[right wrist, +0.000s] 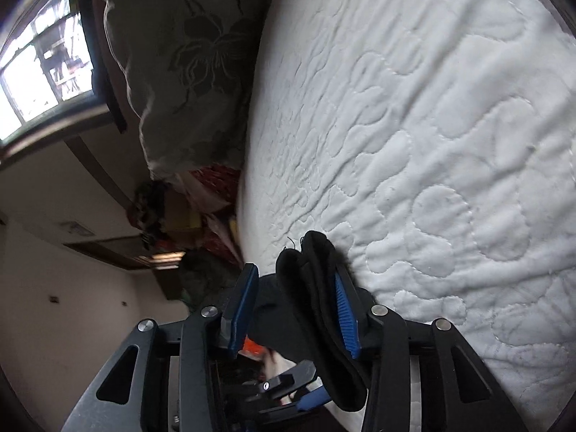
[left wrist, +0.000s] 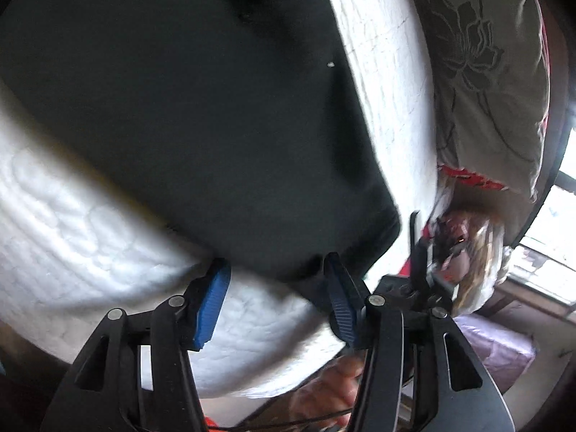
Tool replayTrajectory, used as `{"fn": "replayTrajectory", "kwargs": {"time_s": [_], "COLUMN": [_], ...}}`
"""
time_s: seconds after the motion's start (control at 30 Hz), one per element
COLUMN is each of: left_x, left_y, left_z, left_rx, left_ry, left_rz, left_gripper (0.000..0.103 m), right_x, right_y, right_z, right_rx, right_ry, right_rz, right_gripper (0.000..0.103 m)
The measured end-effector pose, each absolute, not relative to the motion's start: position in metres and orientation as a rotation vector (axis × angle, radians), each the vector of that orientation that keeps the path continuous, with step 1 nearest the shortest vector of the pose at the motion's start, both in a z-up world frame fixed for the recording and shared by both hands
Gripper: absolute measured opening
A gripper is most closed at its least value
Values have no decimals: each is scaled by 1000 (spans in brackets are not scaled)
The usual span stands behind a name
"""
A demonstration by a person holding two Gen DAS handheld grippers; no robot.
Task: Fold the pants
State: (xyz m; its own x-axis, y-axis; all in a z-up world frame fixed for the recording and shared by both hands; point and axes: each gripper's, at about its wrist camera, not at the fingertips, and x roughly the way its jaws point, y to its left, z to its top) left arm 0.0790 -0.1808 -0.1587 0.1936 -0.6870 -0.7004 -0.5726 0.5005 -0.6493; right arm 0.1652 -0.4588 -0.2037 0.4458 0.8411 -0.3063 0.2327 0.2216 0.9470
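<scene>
The black pants lie spread on the white quilted bed. My left gripper is open at their near edge; the cloth's corner touches the right blue pad, and the left pad stands clear over the quilt. In the right wrist view a bunched black edge of the pants sits between the fingers of my right gripper. The jaws stand apart and the cloth drapes against the right blue pad. The rest of the pants is out of that view.
A grey pillow with a flower print lies at the head of the bed, also in the right wrist view. Red cloth and clutter sit beside the bed. A bright window is behind. A hand shows below the left gripper.
</scene>
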Motion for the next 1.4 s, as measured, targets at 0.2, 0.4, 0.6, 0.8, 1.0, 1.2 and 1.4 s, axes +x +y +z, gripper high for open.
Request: {"fn": "replayTrajectory", "kwargs": {"time_s": [0.2, 0.4, 0.6, 0.8, 1.0, 1.2, 1.4], "left_x": [88, 89, 92, 91, 85, 81, 73], "left_y": [-182, -172, -162, -148, -114, -64, -8], "left_z": [-166, -179, -158, -140, -132, -127, -136], "left_rx": [-1173, -1275, -1293, -1313, -1372, -1448, -1535], "left_ry": [1475, 1525, 1510, 1475, 1428, 1357, 1303], "left_rz": [-179, -202, -291, -353, -364, -357, -327], "left_gripper": [18, 6, 4, 4, 4, 4, 4], "right_x": [160, 159, 151, 140, 130, 141, 154], "right_y": [-464, -461, -452, -440, -416, -360, -290], "right_z": [-209, -209, -180, -134, -102, -70, -58], "right_rx": [1355, 1291, 1079, 913, 802, 745, 685], "right_ry": [1056, 1087, 1104, 1077, 1069, 1061, 1090], "right_rz": [564, 520, 386, 354, 341, 377, 429], "right_gripper": [42, 22, 13, 13, 13, 13, 13]}}
